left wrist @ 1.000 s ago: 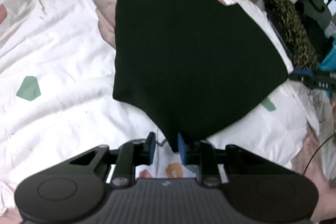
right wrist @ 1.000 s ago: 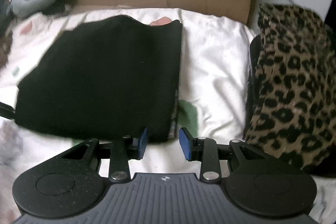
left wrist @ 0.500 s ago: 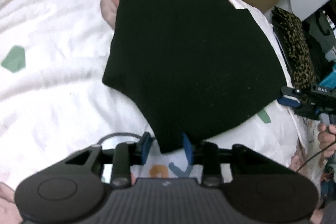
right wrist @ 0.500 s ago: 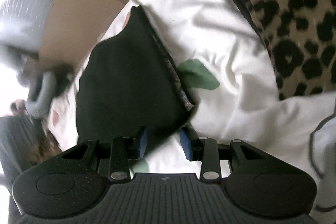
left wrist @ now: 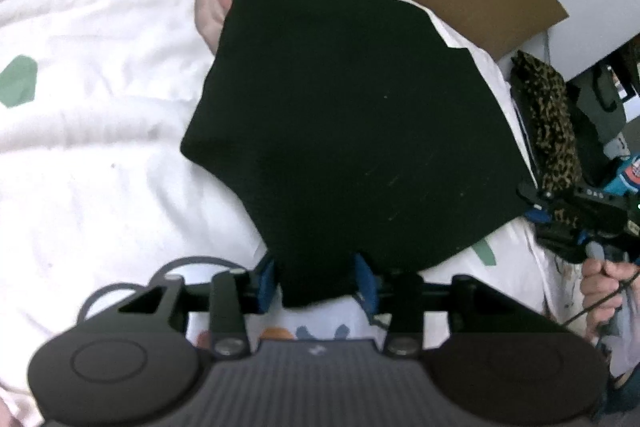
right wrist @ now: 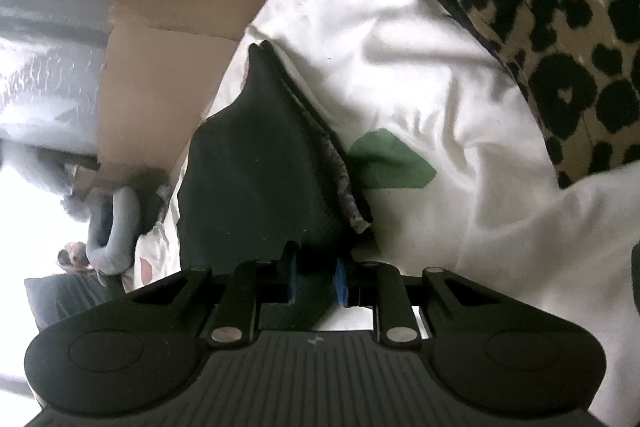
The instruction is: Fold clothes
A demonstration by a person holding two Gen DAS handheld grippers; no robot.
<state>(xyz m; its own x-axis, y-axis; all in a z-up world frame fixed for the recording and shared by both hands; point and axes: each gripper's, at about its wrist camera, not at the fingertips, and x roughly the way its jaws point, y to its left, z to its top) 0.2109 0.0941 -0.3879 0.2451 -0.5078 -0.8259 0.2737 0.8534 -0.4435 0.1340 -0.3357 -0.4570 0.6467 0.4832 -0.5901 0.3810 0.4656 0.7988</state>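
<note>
Right wrist: black garment (right wrist: pixel 256 183) corner points at right tongs (right wrist: pixel 316 277).

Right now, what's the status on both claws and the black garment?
Left claw just opening, black garment corner between its pads, not pinched. Right claw just closing, clamped on its corner. Leopard-print cloth nearby, clear.

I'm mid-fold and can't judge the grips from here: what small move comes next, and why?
Probably close the left gripper on the black garment. Its jaws have just been opening and straddle the near corner without pinching it, while the right gripper, which has just been closing, already pinches the other corner. Lifting now would likely raise one side only.
</note>
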